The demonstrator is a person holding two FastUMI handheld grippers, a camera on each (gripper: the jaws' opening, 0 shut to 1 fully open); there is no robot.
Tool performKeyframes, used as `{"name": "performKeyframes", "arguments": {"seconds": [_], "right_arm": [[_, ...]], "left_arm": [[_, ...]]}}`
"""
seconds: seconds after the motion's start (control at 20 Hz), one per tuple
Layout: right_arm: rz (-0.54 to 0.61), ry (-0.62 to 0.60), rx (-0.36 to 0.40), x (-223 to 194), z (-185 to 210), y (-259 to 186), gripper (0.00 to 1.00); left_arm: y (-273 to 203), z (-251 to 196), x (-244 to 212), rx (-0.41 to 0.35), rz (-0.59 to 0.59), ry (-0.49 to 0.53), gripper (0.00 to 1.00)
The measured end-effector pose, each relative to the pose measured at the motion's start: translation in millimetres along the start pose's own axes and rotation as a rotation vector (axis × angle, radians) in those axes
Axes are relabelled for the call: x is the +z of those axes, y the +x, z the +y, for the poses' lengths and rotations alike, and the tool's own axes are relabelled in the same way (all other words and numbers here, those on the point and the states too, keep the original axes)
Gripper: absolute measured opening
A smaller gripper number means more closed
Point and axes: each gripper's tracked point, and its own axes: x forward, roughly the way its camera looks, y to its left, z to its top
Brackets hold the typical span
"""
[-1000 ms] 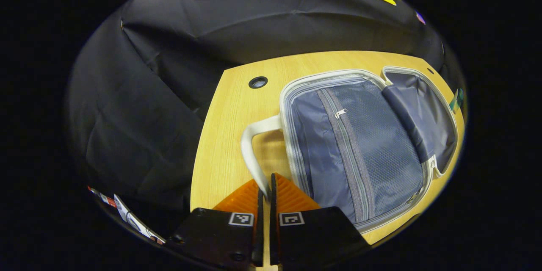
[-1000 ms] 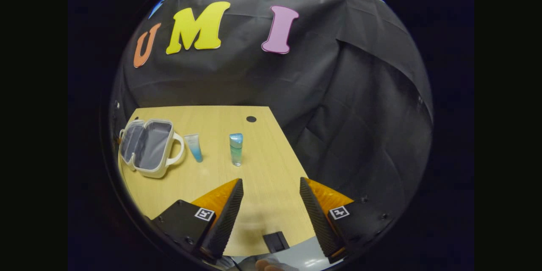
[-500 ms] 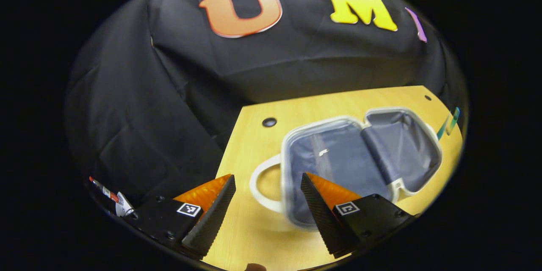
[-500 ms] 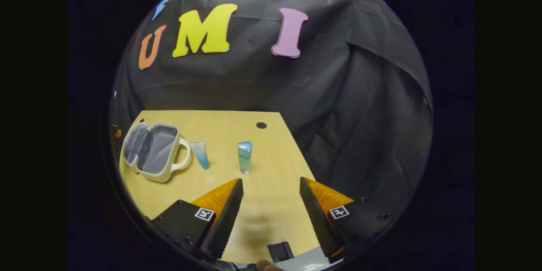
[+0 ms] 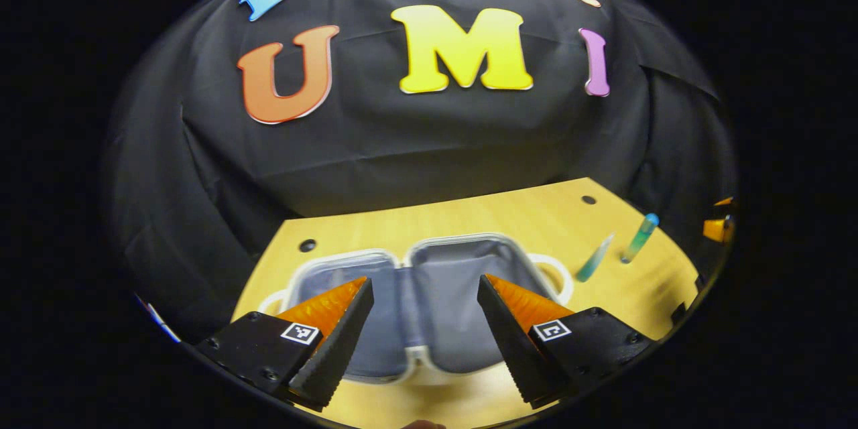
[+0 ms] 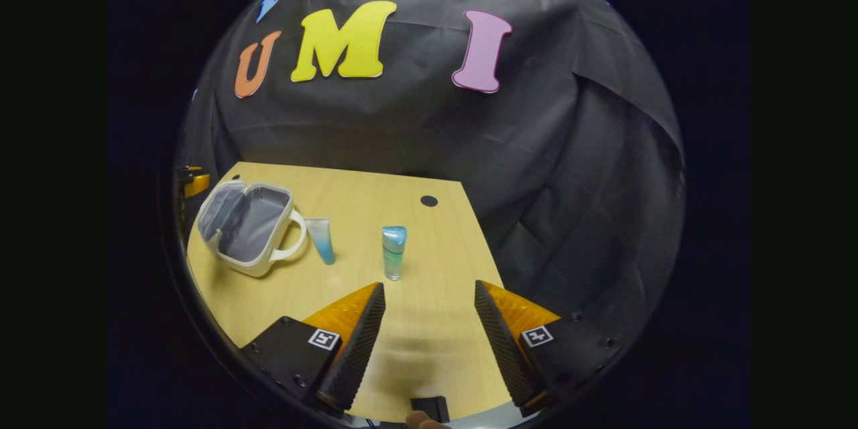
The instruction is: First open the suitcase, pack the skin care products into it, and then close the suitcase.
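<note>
Suitcase (image 5: 429, 281) comes first on the left: a small pale hard-shell case lying open flat on the wooden surface (image 5: 536, 214), both grey fabric-lined halves facing up, with a looped handle at each outer end. In the left gripper view the left claw (image 5: 419, 322) hangs over its near edge with fingers wide apart and nothing between them. The shell looks stiff and light, so it would likely slide on the smooth wood if pushed from one side; the rim or a handle loop seems the firmest place to grip when folding one half over the other.

Just right of the suitcase's right-hand handle lies a blue tube (image 6: 322, 239), flat on the surface, close beside the handle but apparently not touching it. It looks soft, light and squeezable; a grip across its middle with gentle pressure seems wise, since the tapered end would probably slip out.

Further right, apart from the tube, stands a blue-green bottle (image 6: 393, 251), upright on the surface. It looks narrow, smooth and easy to tip, so pinching the body below the cap looks safest.

Nearest on the right, in the right gripper view, the right claw (image 6: 429, 328) is spread and empty, pointing at the bare wood short of the bottle.
</note>
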Motion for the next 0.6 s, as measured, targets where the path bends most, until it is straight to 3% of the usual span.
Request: {"name": "performKeyframes", "arguments": {"seconds": [0.4,0.6], "right_arm": [[0.019,-0.036,0.015,-17.6,-36.6,7.1,0.8],[0.052,-0.046,0.007,-28.5,-54.2,14.9,0.78]], "left_arm": [[30.2,-170.0,-21.3,-0.215,0.081,0.063,0.99],[62.4,-222.4,-45.8,-0.235,0.131,0.032,1.0]]}}
